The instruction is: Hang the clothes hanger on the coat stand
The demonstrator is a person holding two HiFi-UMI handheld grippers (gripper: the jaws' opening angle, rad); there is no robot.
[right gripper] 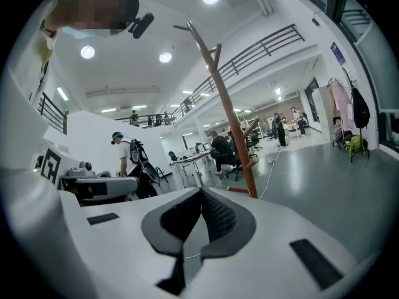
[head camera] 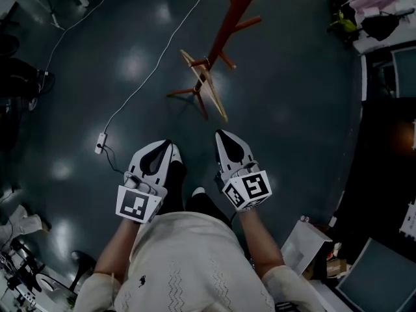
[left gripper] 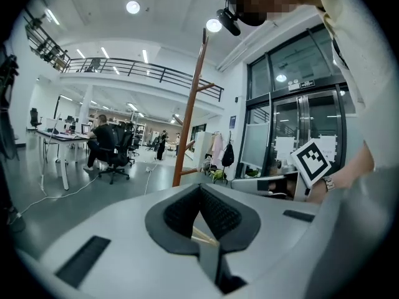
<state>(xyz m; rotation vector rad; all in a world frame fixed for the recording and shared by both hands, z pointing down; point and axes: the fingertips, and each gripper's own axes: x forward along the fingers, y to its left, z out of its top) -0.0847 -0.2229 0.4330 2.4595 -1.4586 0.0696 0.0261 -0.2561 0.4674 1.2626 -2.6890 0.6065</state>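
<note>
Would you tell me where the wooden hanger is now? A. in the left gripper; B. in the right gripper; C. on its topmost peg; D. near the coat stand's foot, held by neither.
D: the hanger sits by the foot of the coat stand, ahead of the left gripper and right gripper, both shut.

Open-plan office, two levels. Floor (head camera: 286, 96) is dark grey and glossy, with ceiling lights mirrored in it as pale spots. A white cable (head camera: 141, 83) runs across it to a power strip (head camera: 99, 143). The ceiling is white with round downlights (left gripper: 132, 7) plus strip lights. Dark metal mezzanine railing (left gripper: 143, 72) along the upper level. Glass doors (left gripper: 299, 123) in dark frames on one side. Desks (left gripper: 62, 136) and black office chairs (left gripper: 118, 156) further back, with a seated person (left gripper: 101, 134) there. A pink garment (right gripper: 340, 104) and a black bag (right gripper: 358, 108) hang by the wall. Walls are white.
</note>
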